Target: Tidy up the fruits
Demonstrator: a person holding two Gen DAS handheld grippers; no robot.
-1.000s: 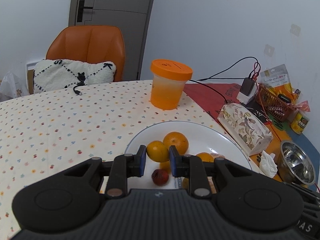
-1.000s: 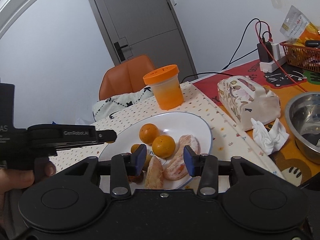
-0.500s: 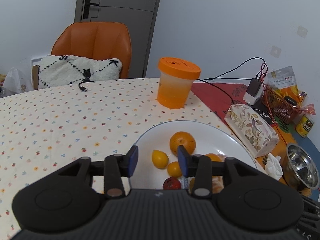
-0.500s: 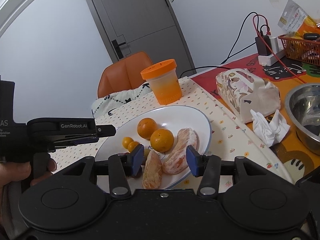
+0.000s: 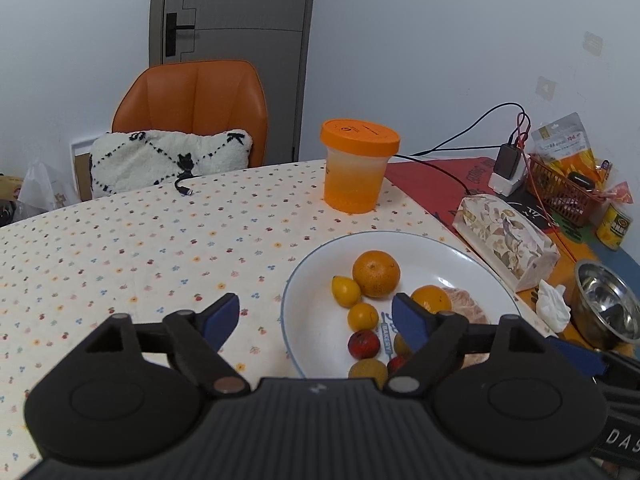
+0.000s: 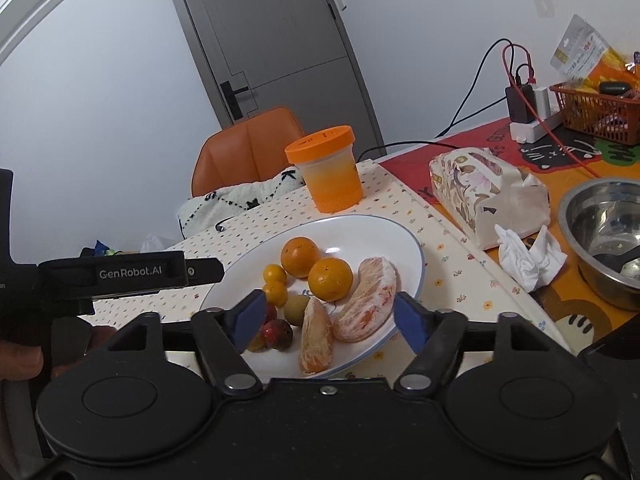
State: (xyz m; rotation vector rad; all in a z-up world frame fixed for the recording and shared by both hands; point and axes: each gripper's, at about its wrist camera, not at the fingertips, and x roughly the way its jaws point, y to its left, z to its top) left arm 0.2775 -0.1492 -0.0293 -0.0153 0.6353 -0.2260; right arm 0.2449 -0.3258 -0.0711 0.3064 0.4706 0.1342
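Spread over most of the scene: a table [image 5: 120, 248] under a pale cloth dotted with tiny flowers, soft and matte. Near its right side, a wide white plate [image 5: 316, 280] with a thin blue rim, glossy and shallow, holding all the fruit. Behind the plate, a lidded orange tub [image 5: 354, 170], translucent plastic, cylindrical.

On the plate, largest first: two peeled citrus pieces [image 6: 366, 300], pithy, pale and soft; two round oranges [image 5: 376, 273] with dimpled skin; small yellow-orange kumquats [image 5: 362, 316], smooth; a dark red fruit [image 5: 363, 344] and a dull greenish-brown one [image 5: 368, 370], both tiny.

Left gripper [image 5: 316, 316] spread wide, holding nothing, hovering low over the near left edge of the plate. Right gripper [image 6: 330, 316] likewise spread wide and empty, framing the peeled pieces from the near side.

Probably between picks, with a next fruit to choose. Best done by lowering straight over a single firm fruit, closing across its widest part, and squeezing gently. Round, slick skins likely to roll or squirt out of a pinch; peeled pieces likely to crush or tear under pressure. Worth keeping the two grippers from crowding over the same patch of plate.
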